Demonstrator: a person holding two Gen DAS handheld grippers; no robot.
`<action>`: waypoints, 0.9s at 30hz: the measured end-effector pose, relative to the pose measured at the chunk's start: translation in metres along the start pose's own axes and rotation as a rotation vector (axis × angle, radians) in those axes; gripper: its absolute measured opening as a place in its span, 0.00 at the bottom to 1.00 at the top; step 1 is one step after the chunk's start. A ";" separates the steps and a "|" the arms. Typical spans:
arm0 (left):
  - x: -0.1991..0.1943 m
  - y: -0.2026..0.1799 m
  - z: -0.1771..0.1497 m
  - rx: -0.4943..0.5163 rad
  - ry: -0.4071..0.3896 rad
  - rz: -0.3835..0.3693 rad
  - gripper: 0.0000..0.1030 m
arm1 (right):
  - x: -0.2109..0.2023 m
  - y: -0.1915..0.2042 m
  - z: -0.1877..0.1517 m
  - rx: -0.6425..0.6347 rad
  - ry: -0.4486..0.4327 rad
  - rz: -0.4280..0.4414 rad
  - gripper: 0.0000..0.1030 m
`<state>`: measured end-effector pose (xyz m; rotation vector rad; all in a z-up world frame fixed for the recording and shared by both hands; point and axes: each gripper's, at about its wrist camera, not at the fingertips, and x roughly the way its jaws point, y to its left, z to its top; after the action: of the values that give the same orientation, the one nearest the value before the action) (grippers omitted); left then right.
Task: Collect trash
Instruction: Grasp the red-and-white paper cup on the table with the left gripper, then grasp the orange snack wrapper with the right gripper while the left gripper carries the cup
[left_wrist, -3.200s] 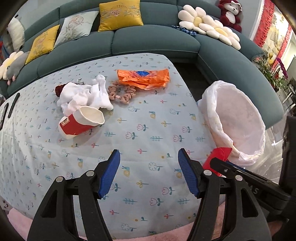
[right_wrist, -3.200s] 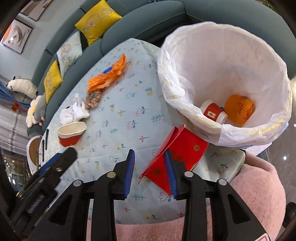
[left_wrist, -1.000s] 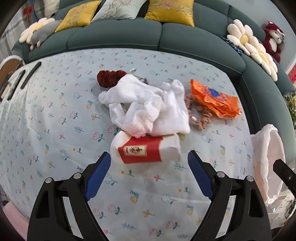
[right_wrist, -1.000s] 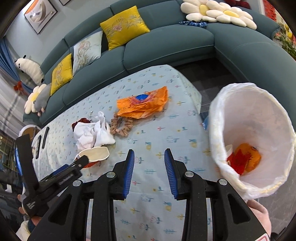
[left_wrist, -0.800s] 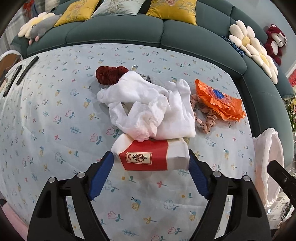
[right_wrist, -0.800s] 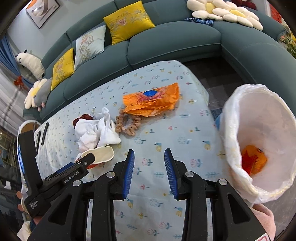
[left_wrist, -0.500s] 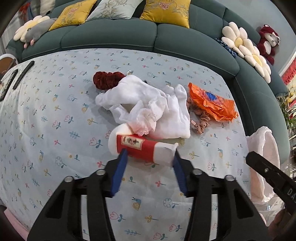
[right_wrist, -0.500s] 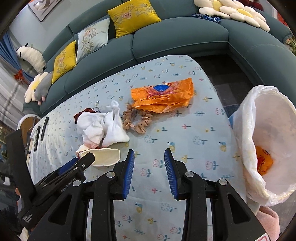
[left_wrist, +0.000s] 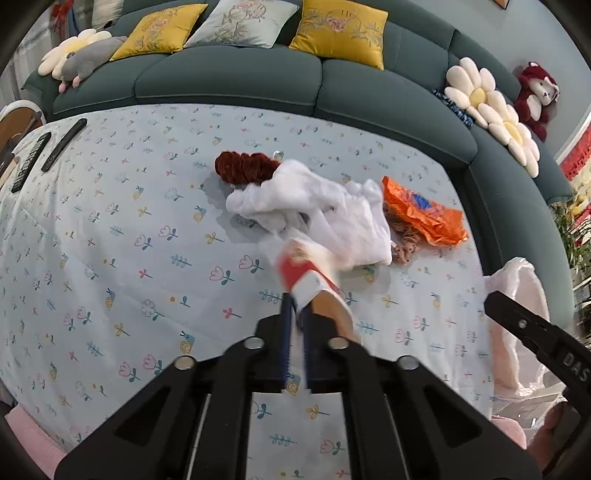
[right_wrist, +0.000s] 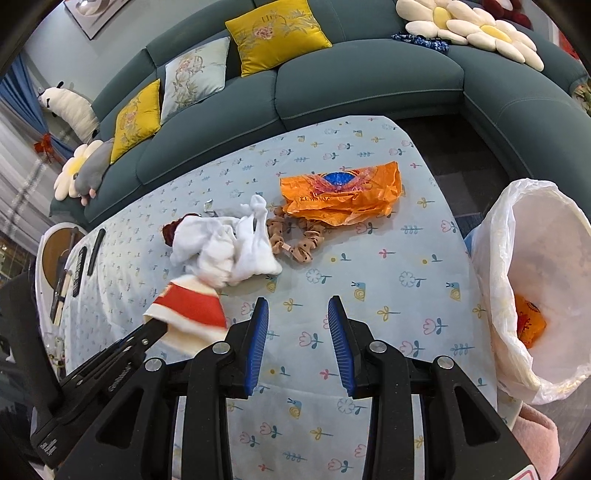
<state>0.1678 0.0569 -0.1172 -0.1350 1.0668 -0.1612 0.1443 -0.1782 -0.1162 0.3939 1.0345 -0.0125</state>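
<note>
A red and white paper cup (left_wrist: 301, 275) hangs blurred just above the flowered tablecloth, and my left gripper (left_wrist: 295, 308) is shut on the wall at its rim. In the right wrist view the same cup (right_wrist: 188, 308) tilts at the tip of the left gripper (right_wrist: 157, 326). My right gripper (right_wrist: 297, 339) hovers open over the cloth with nothing between its pads. Crumpled white tissue (right_wrist: 225, 247) lies beyond the cup. An orange wrapper (right_wrist: 340, 195) lies farther back. The white-lined trash bin (right_wrist: 517, 236) stands off the table's right end and holds orange trash.
A brown dotted scrunchie (right_wrist: 295, 242) lies between tissue and wrapper. A dark red scrunchie (left_wrist: 243, 168) sits behind the tissue (left_wrist: 325, 218). Two black remotes (left_wrist: 62, 144) lie at the table's far left. A teal sofa (left_wrist: 229, 77) wraps around the table.
My left gripper closed from wide open onto the cup's rim wall and lifted it; the cup swung from lying sideways to pointing away. The right gripper drifted left, staying open.
</note>
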 end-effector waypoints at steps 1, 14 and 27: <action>-0.004 0.000 0.001 -0.003 -0.004 -0.011 0.02 | -0.002 0.000 0.001 0.000 -0.006 -0.001 0.33; -0.039 -0.033 0.030 0.046 -0.109 -0.080 0.02 | -0.009 -0.026 0.029 0.049 -0.053 -0.033 0.33; 0.003 -0.077 0.074 0.120 -0.105 -0.107 0.02 | 0.065 -0.089 0.093 0.249 0.019 -0.043 0.41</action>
<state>0.2295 -0.0167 -0.0699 -0.0918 0.9431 -0.3112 0.2381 -0.2795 -0.1568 0.5983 1.0637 -0.1774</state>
